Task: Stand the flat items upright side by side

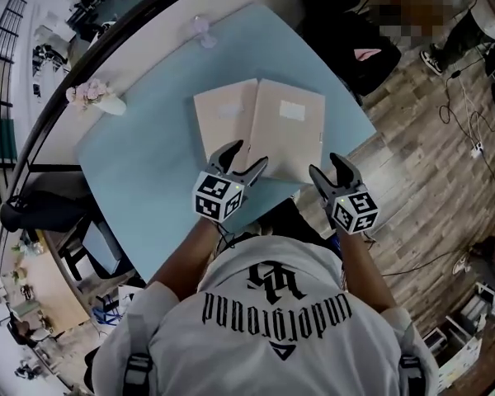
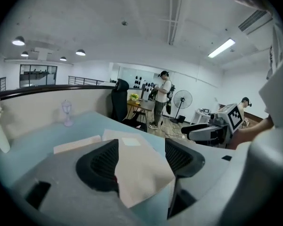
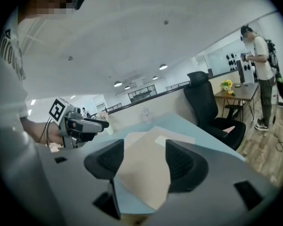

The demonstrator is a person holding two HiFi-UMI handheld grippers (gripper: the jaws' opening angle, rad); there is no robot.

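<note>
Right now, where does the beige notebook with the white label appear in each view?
Head view: the labelled notebook lies on the table, the right one of two.
Left gripper view: lower centre, framed by the jaws.
Right gripper view: lower centre, again between the jaws.
Shared landmark: the small clear ornament at the table's far edge.

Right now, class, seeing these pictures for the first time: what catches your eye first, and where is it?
Two tan notebooks, left and right, lie flat side by side on the pale blue table. The left tongs and right tongs, open and carrying marker cubes, sit at the right notebook's near corners.
</note>
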